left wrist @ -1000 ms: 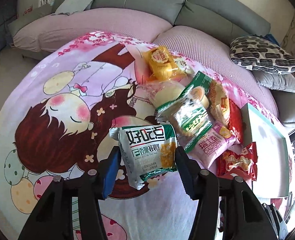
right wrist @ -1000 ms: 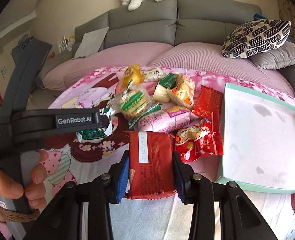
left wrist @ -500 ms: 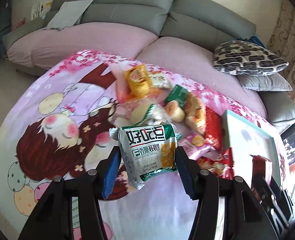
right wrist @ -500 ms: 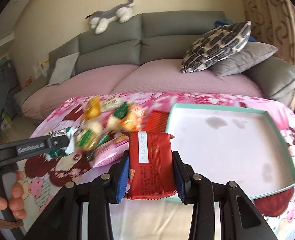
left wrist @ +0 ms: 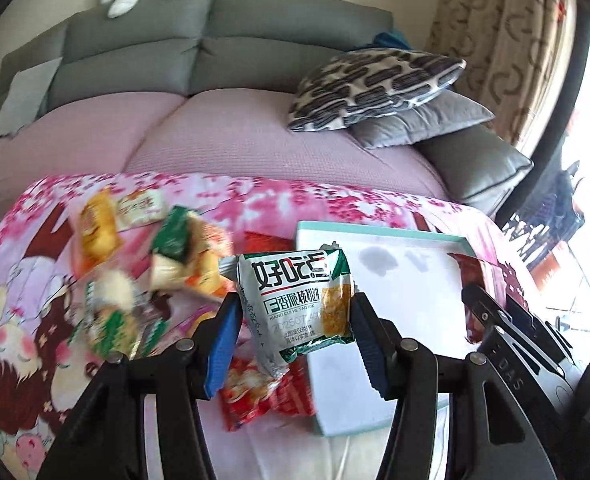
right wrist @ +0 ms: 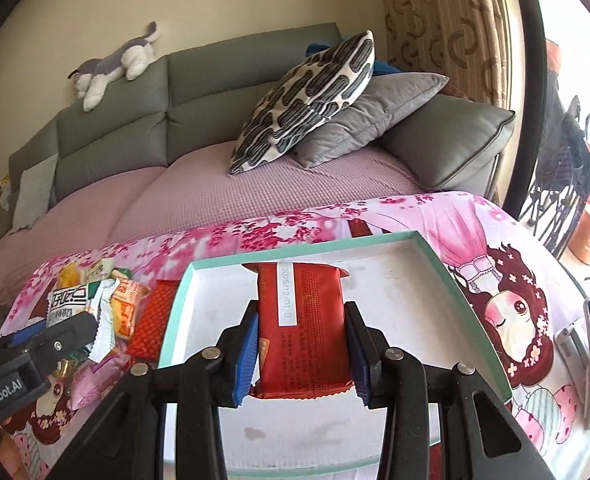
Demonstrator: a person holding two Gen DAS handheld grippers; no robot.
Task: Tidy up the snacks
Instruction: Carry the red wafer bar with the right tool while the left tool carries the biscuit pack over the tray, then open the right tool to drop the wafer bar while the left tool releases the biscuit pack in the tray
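progress: early, I'm seeing the teal-rimmed tray lying bare inside, nothing set down in it yet
left hand-held gripper: I'm clamping the green-and-white snack packet, hanging over the tray's near-left corner
right hand-held gripper: I'm gripping the red snack packet above the tray floor, not resting on it
left to do: I'm judging both packets need placing, then the snack pile lying left of the tray on the worktop
packet look: I'm holding flat crinkly foil pouches, sealed, date strip showing on the red one

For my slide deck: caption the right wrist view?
Right gripper holds a red snack packet over the white tray.
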